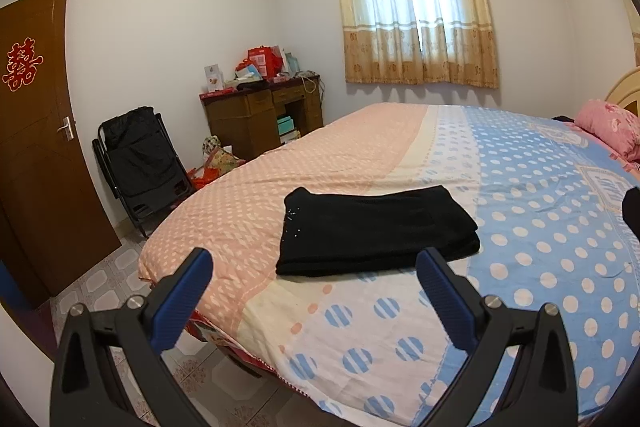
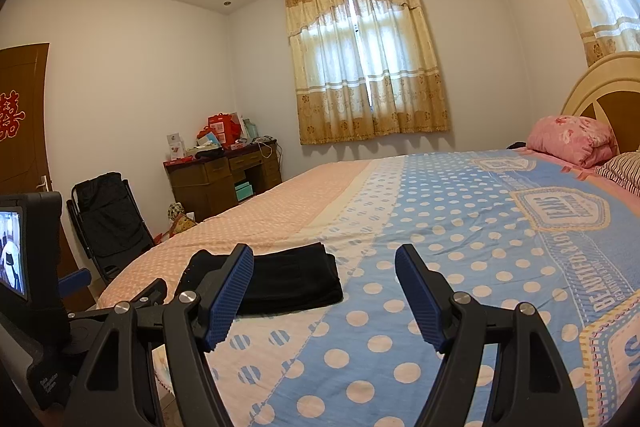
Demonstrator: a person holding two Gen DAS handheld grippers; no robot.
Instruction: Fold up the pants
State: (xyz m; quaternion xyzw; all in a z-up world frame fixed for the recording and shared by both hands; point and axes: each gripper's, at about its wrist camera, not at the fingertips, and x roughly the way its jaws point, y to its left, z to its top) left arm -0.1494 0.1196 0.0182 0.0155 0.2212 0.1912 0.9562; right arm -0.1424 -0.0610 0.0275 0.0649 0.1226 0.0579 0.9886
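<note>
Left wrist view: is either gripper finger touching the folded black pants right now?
No: the black pants lie folded on the quilt, and the left gripper hangs open short of them, nothing between its fingers.

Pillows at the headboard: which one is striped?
The striped pillow at the right wrist view's right edge, lying flat nearest the camera. The pink floral pillow beside it sits farther back, plump and patterned with flowers, not stripes.

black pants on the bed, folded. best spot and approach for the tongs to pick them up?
Take the folded black pants at the stacked right edge, coming in low from the near side of the bed. The layers there are thick and even, so one pinch likely catches them all.
</note>
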